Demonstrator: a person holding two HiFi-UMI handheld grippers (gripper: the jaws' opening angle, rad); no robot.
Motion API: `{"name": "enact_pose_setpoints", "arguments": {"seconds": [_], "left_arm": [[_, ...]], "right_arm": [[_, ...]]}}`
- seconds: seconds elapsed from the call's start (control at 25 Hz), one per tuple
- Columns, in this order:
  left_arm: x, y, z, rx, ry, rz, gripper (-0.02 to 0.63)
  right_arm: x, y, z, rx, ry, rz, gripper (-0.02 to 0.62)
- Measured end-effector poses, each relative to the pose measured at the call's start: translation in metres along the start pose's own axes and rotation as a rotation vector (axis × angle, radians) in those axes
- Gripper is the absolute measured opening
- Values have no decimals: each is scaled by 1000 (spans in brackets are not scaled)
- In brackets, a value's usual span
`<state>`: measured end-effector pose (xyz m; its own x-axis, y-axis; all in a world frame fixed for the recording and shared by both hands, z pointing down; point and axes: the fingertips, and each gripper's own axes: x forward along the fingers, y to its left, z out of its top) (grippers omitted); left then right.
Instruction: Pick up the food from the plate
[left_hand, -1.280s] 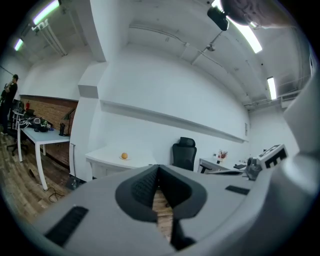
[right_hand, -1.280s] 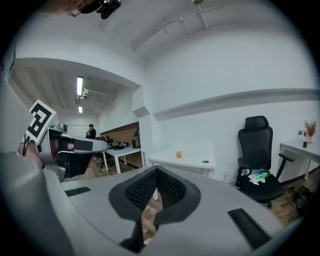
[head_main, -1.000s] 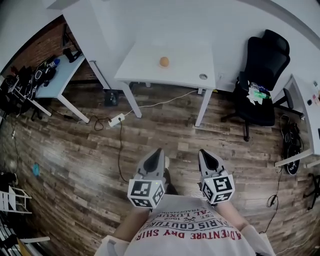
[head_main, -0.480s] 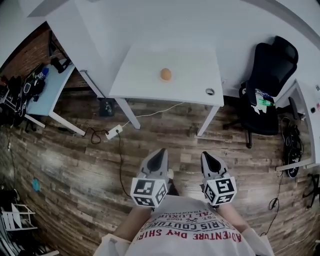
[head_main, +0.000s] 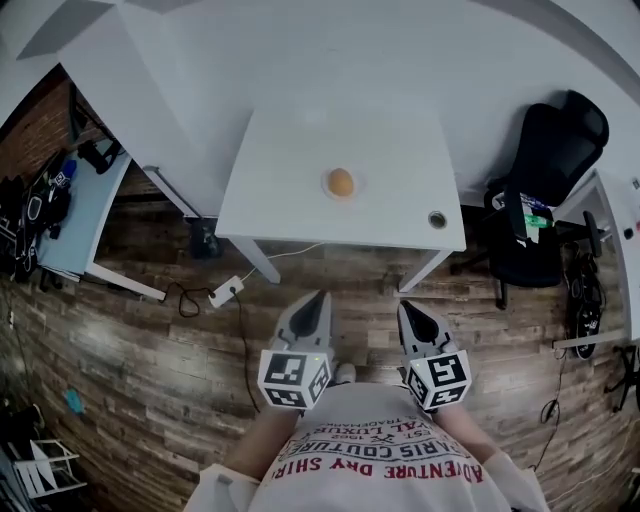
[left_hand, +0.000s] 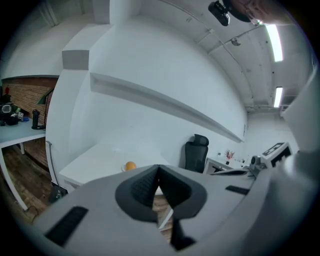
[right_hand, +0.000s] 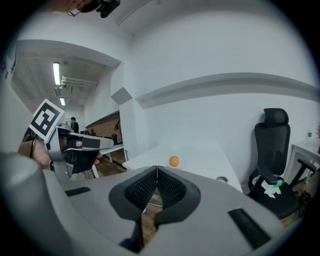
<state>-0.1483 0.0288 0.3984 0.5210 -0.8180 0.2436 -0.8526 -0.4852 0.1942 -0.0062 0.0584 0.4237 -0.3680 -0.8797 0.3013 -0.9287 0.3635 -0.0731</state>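
An orange piece of food (head_main: 340, 182) lies on a small white plate (head_main: 356, 190) in the middle of a white table (head_main: 280, 180), well ahead of me. It also shows in the left gripper view as the same orange food (left_hand: 130, 165) and in the right gripper view, again on its plate, as the orange food (right_hand: 173, 161). My left gripper (head_main: 317, 300) and right gripper (head_main: 408, 309) are held close to my body over the wooden floor, short of the table's near edge. Both are shut with nothing between the jaws.
A black office chair (head_main: 548, 190) stands right of the table. A cable port (head_main: 437, 218) sits at the table's near right corner. A power strip and cord (head_main: 228, 291) lie on the floor under the table's left side. A cluttered light-blue desk (head_main: 75, 215) is at far left.
The table with the orange food has come nearer and lower in the head view as I walk toward it. Both grippers stay shut in front of my body.
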Motion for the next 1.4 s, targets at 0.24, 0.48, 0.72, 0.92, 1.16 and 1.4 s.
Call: {"name": "enact_pose_setpoints", "arguments": {"seconds": [0.24, 0.48, 0.72, 0.92, 1.16, 1.4], "left_arm": [[40, 21, -3, -29, 21, 8, 6], [83, 33, -4, -34, 41, 38, 6], [138, 49, 14, -43, 10, 117, 6], [189, 62, 40, -57, -1, 184, 6], [256, 67, 53, -64, 13, 255, 6], [305, 82, 42, -65, 93, 323, 6]], "right_arm": [[43, -16, -1, 15, 48, 35, 14], [85, -39, 1, 8, 62, 90, 14], [146, -76, 16, -26, 80, 192, 14], [189, -109, 50, -102, 66, 285, 14], [236, -160, 68, -155, 83, 356, 14], [281, -203, 69, -140, 110, 378, 14]]}}
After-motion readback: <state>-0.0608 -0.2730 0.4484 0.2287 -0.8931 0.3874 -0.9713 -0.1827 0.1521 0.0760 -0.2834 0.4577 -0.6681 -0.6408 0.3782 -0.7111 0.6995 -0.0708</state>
